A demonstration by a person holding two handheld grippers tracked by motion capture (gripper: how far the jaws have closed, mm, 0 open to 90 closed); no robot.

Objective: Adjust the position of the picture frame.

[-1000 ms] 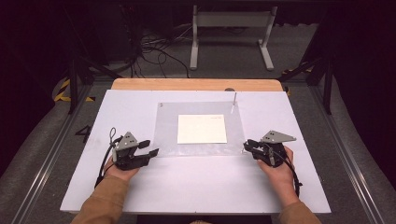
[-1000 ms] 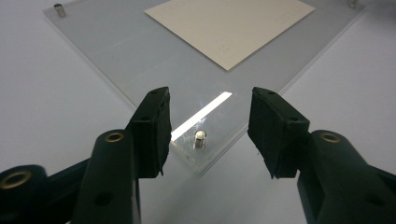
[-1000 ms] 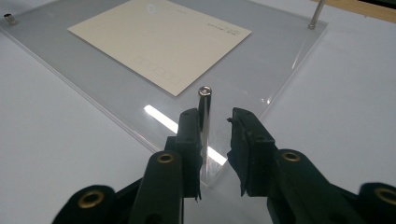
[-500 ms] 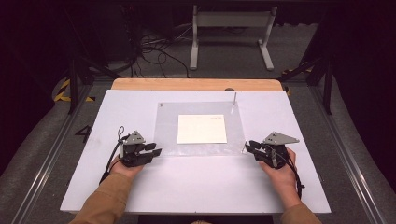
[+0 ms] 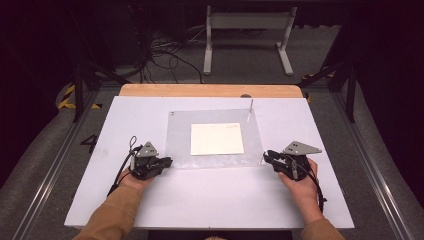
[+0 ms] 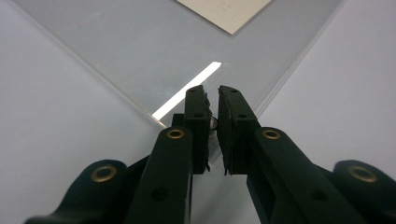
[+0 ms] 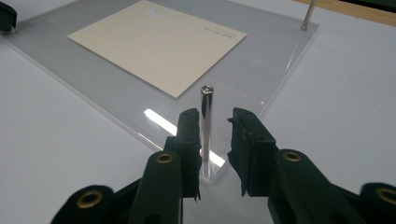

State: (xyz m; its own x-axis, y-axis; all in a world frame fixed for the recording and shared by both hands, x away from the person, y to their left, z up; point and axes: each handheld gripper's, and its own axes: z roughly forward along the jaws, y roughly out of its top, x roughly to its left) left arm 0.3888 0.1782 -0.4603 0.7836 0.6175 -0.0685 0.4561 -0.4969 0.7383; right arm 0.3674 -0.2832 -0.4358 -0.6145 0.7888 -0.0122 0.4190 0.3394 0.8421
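Left tongs (image 5: 167,161) are reaching the near-left corner of the clear plate (image 5: 215,161). Compared with a second ago they are sitting further in toward the plate, tips now over its corner. Right tongs (image 5: 266,156) are holding about the same spot as before, at the near-right corner.

In the left gripper view the left tongs are nearly pressed together, with only a thin slit between the jaws. A small metal stud (image 6: 213,122) is sitting inside that slit, right at the plate corner. I cannot tell whether the jaws are actually biting it or just framing it.

In the right gripper view the right tongs are spread. An upright metal pin (image 7: 206,121) is standing between the jaws, close to the left-hand one and well clear of the other, so nothing is being gripped yet. A second pin (image 7: 306,16) is standing far ahead of these tongs, at the plate's far corner.

The cream card (image 7: 154,39) is lying flat on the plate, ahead and to the left of the right tongs, between both pairs of tongs. The plate is lying flat on the white counter (image 5: 200,205).

Judging: both hands are now lining up on the two near-corner posts. The approach looks finished on the left. The right tongs are needing a closing squeeze on the pin before any pull or twist.
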